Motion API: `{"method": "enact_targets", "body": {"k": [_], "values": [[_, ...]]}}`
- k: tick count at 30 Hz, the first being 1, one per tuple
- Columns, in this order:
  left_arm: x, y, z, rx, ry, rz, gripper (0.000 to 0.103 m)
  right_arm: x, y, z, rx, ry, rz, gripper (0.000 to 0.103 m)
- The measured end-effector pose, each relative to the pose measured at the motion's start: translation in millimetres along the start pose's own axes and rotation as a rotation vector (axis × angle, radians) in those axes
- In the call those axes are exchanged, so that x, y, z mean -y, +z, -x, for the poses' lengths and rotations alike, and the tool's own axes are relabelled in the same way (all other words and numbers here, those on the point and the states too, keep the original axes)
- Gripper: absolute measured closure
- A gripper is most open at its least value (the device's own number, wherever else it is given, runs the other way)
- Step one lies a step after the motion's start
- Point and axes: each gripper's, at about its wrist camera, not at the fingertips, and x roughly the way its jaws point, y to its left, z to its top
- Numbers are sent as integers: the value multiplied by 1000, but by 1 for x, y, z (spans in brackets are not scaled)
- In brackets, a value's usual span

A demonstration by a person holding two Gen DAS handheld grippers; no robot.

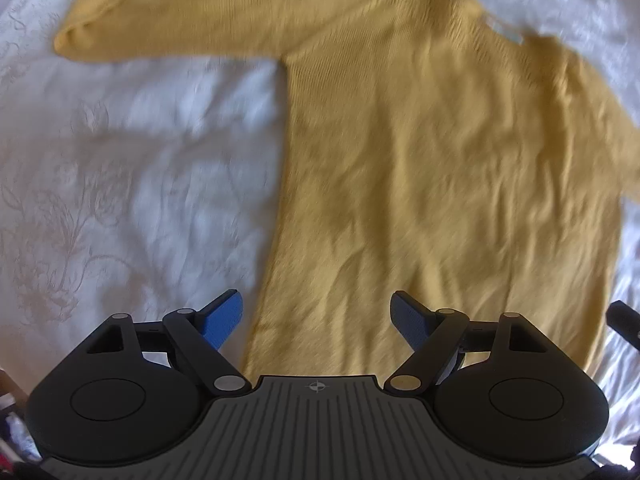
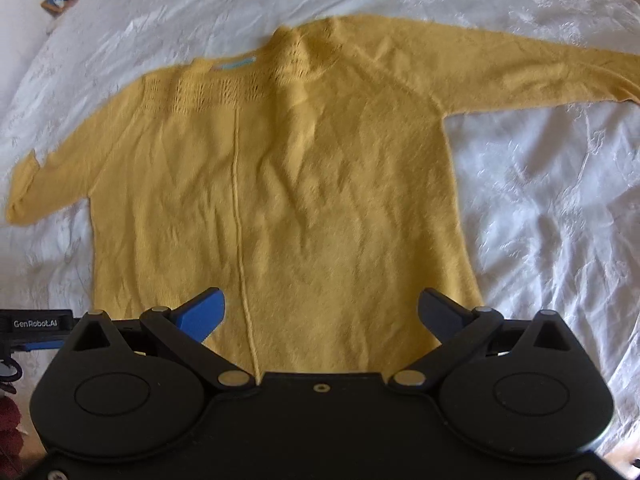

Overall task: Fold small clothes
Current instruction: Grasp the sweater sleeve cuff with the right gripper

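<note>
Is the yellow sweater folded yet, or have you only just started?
Only just started. Done: the sweater lies spread flat on the white sheet, both sleeves stretched out to the sides. In hand: nothing yet; the left tool and right tool are both open above the bottom hem, gripping nothing. Left: every fold, sleeves and body alike.

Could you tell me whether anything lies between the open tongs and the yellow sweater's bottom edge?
Nothing visible does. The yellow sweater lies spread flat on the white bedcover, and the left tongs and right tongs hang open directly above its bare hem.
</note>
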Motion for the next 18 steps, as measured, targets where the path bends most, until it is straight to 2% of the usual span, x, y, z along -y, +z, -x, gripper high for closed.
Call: {"method": "enact_targets", "body": {"k": [3, 6, 9, 11, 13, 14, 16, 18], "values": [[13, 0, 26, 144, -20, 40, 22, 34, 13, 15, 141, -10, 10, 1], [30, -3, 50, 292, -62, 90, 22, 68, 29, 25, 268, -62, 48, 1], [52, -10, 67, 452, -159, 131, 22, 106, 41, 35, 388, -160, 68, 1], [65, -16, 73, 536, -273, 155, 22, 132, 47, 43, 455, -242, 38, 1], [82, -23, 73, 565, -324, 185, 22, 163, 60, 43, 464, -315, 8, 1], [92, -21, 71, 543, -303, 186, 22, 179, 67, 38, 448, -307, -1, 2], [115, -18, 69, 497, -259, 163, 22, 216, 80, 29, 425, -248, -35, 27], [135, -23, 66, 468, -205, 130, 22, 256, 93, 32, 402, -203, -107, 30]]}}
